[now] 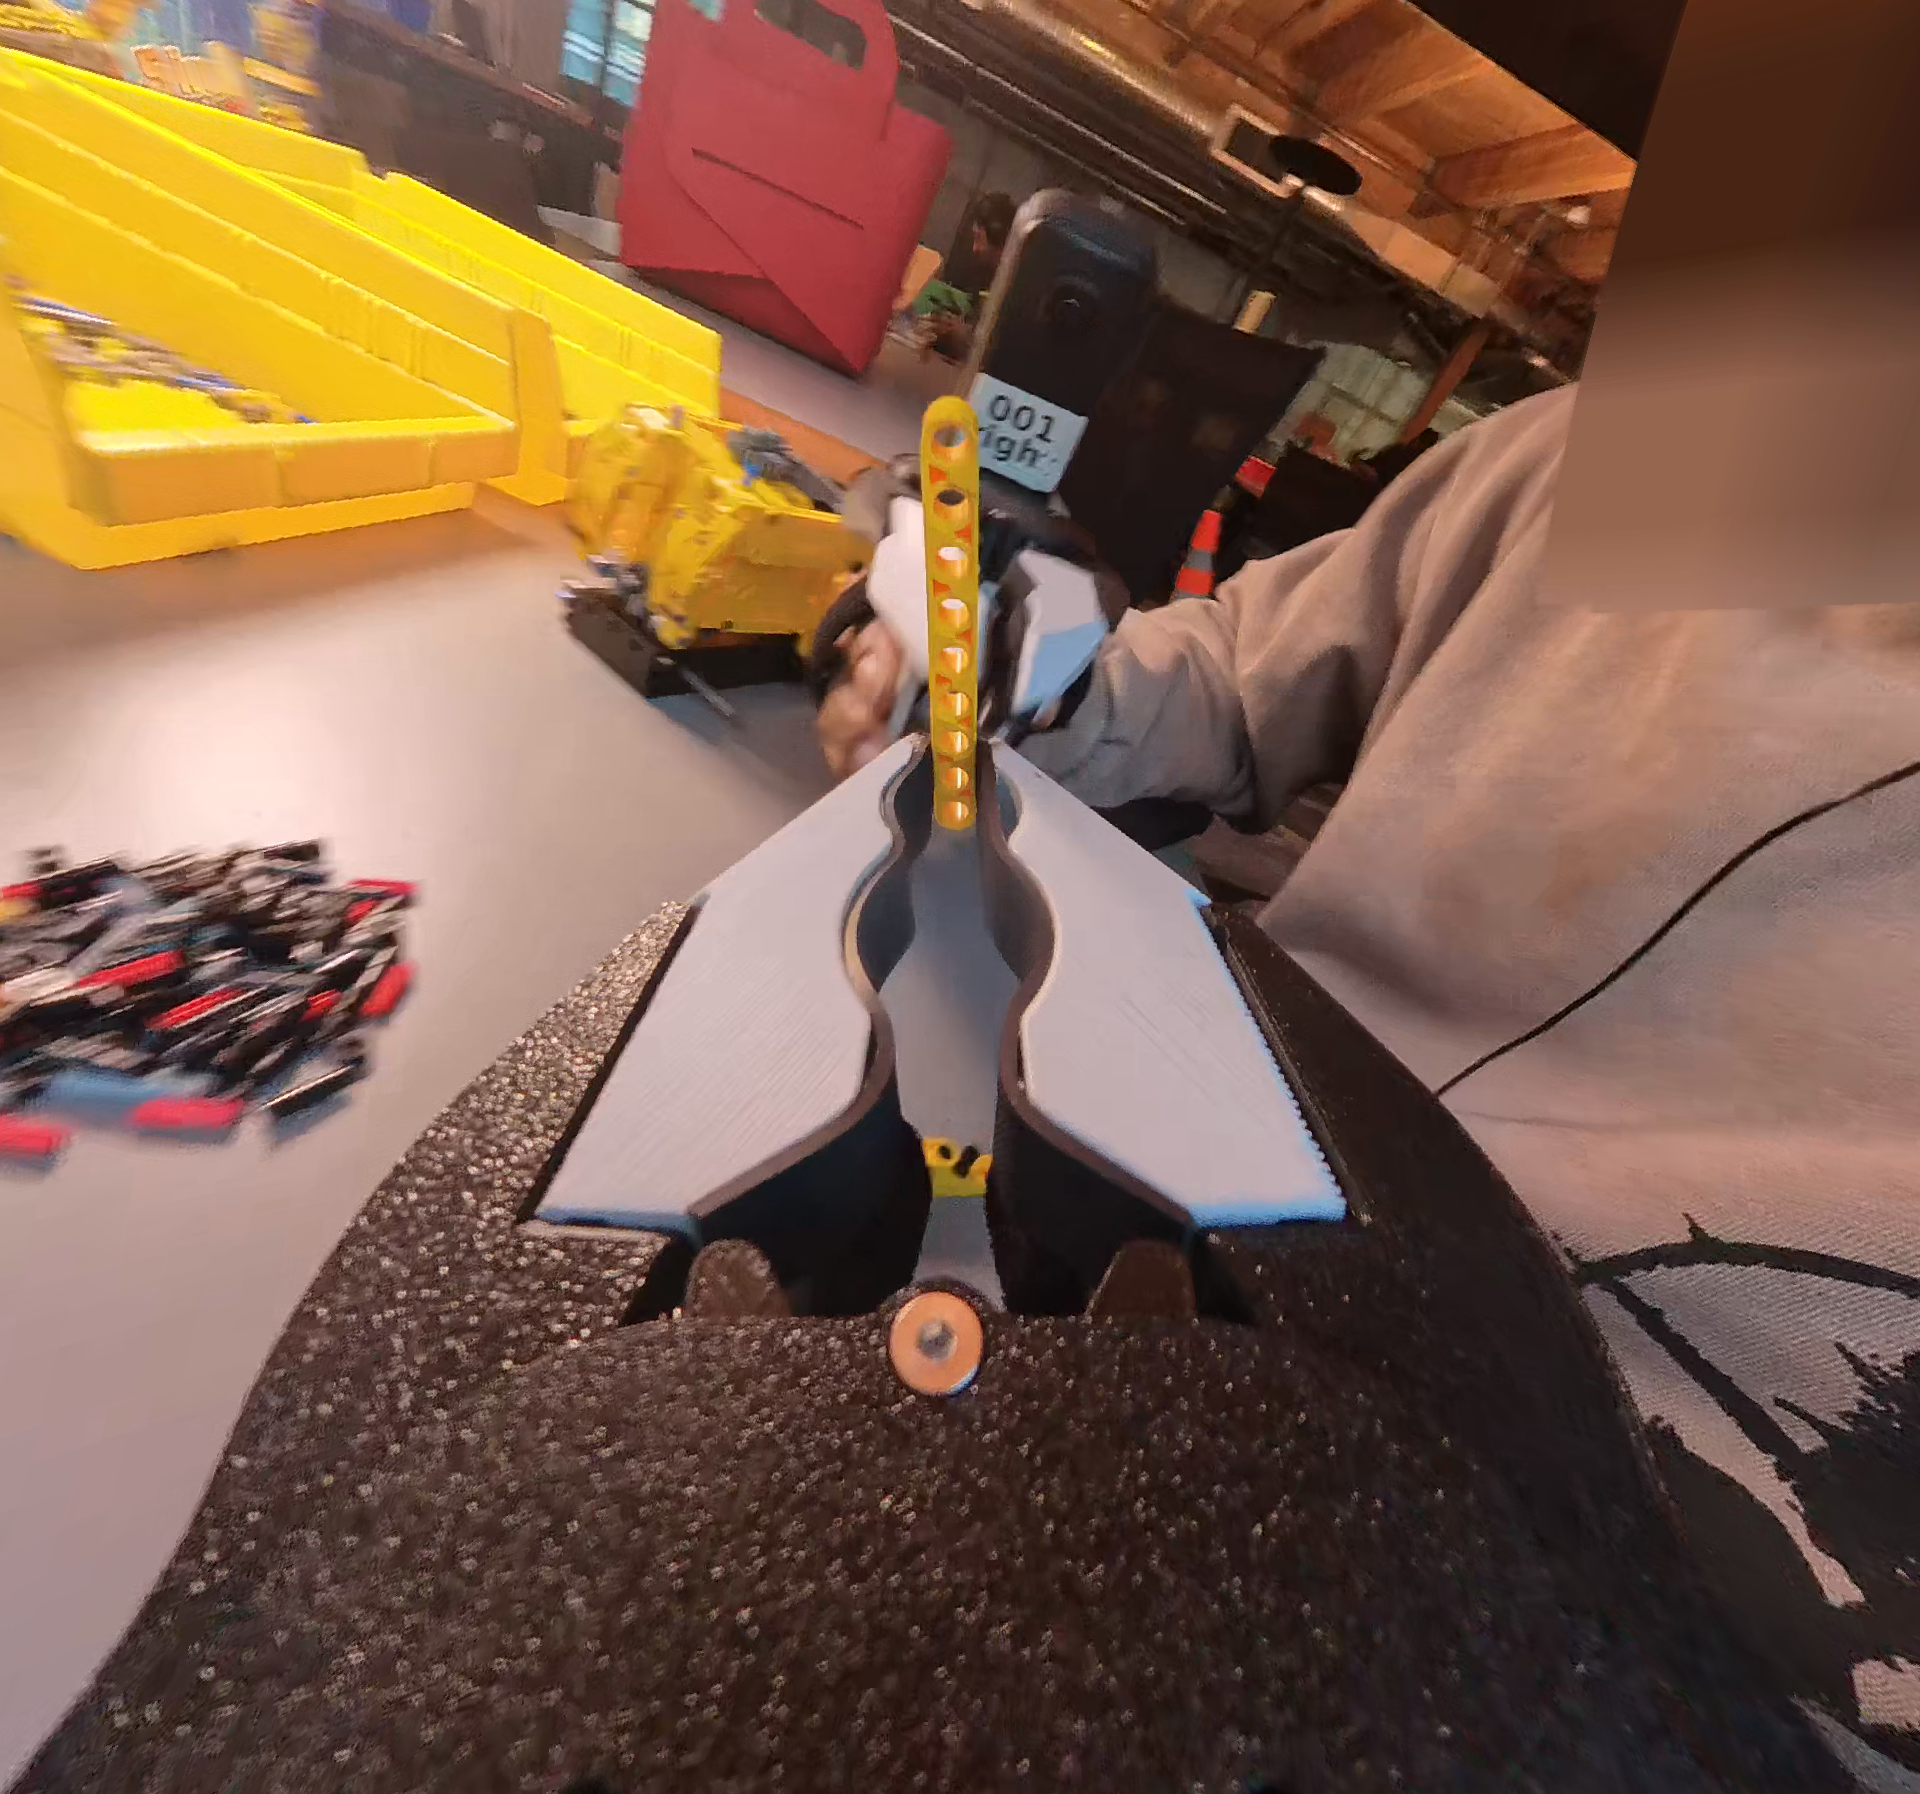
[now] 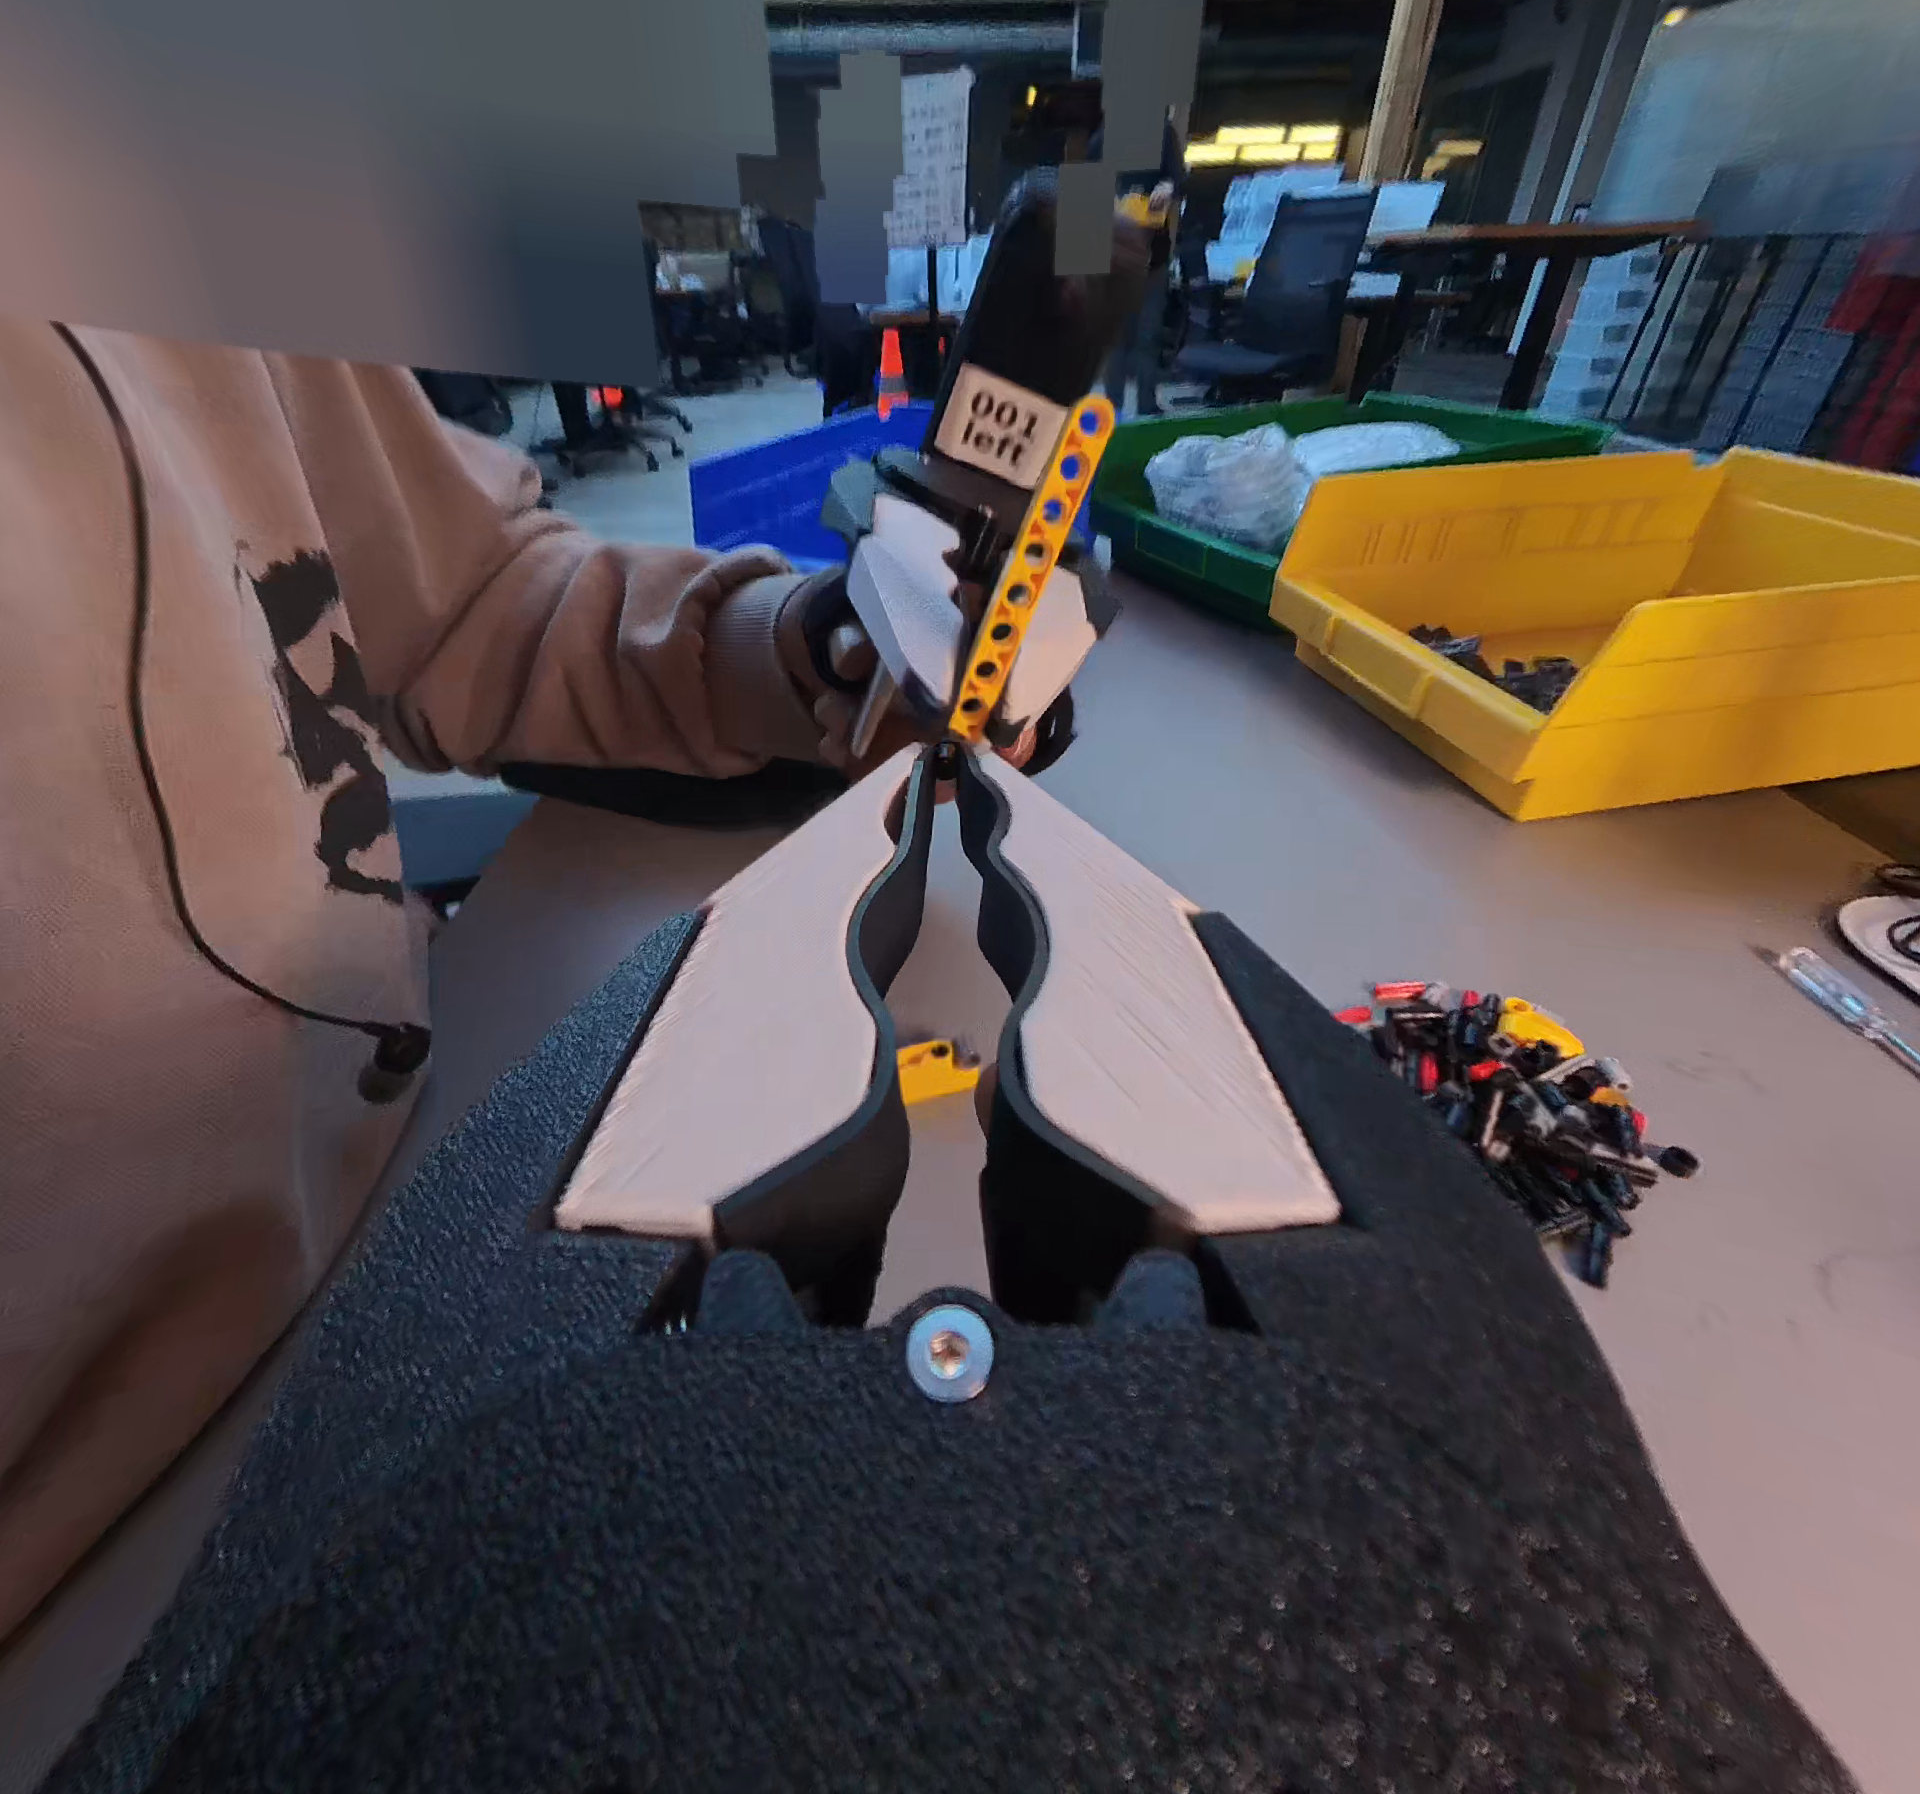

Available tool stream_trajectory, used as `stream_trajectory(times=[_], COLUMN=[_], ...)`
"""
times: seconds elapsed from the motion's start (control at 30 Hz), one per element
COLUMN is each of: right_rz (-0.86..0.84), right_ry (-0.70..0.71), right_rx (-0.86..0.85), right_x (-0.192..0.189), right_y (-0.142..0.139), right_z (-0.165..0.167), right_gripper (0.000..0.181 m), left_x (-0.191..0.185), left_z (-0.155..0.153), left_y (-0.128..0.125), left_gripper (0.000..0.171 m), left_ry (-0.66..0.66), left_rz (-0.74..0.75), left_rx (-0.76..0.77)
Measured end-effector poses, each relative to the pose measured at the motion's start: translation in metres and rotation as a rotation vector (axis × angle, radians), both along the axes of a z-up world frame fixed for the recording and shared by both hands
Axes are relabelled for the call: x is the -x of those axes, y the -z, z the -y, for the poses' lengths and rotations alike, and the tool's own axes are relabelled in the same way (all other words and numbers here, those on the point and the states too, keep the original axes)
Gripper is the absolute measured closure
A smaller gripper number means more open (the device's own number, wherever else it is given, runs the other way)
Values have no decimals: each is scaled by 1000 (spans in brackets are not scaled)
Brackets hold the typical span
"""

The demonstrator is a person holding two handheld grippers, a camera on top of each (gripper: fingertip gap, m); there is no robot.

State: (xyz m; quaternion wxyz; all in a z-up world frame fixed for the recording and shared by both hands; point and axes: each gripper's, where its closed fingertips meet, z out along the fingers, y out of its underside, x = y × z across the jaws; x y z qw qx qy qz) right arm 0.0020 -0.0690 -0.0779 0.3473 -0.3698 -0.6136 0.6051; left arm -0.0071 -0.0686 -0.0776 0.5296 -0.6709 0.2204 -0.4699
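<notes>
My left gripper (image 1: 956, 773) is shut on the lower end of a long yellow beam with a row of holes (image 1: 951, 601), which stands up from the fingertips above the grey table (image 1: 468, 726). My right gripper (image 2: 943, 757) is shut on a small black pin (image 2: 945, 762) and faces the left gripper tip to tip. The pin sits right at the lower end of the beam (image 2: 1029, 570). The right gripper's grey fingers (image 1: 1049, 622) show behind the beam in the left wrist view. A small yellow piece (image 2: 935, 1069) lies on the table under the grippers.
A pile of small black and red pieces (image 2: 1517, 1100) lies on the table. Yellow bins (image 1: 260, 342) (image 2: 1610, 601), a yellow brick-built vehicle (image 1: 707, 539), a red bag-shaped box (image 1: 769, 165), green (image 2: 1351, 435) and blue (image 2: 769, 487) bins and a screwdriver (image 2: 1839, 1006) stand around. A person's sleeves hold both grippers. Left and right tips are no more than a few centimetres apart. The yellow brick-built vehicle (image 1: 707, 539) is about 20 cm from both grippers' fingertips.
</notes>
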Motion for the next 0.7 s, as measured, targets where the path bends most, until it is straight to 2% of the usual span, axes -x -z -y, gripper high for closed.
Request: stream_trajectory(times=[0.07,0.17,0.33,0.47,0.7], right_rz=[-79,-91,-30,21,82], right_ry=[54,129,126,224,381], right_rx=[112,50,45,-29,-78], right_x=[-9,-15,-4,7,19], right_y=[-28,-31,-9,11,30], right_z=[-28,-50,-48,-62,-89], right_gripper=[179,178,178,178,177], left_x=[36,59,61,82,105], left_z=[-5,-10,-25,-44,-48], left_y=[-5,-8,11,23,24], left_gripper=[165,165,165,165,166], left_ry=[-92,-171,-215,-381,-575], left_rz=[9,-8,21,2,-121], left_rx=[-3,-26,42,75,21])
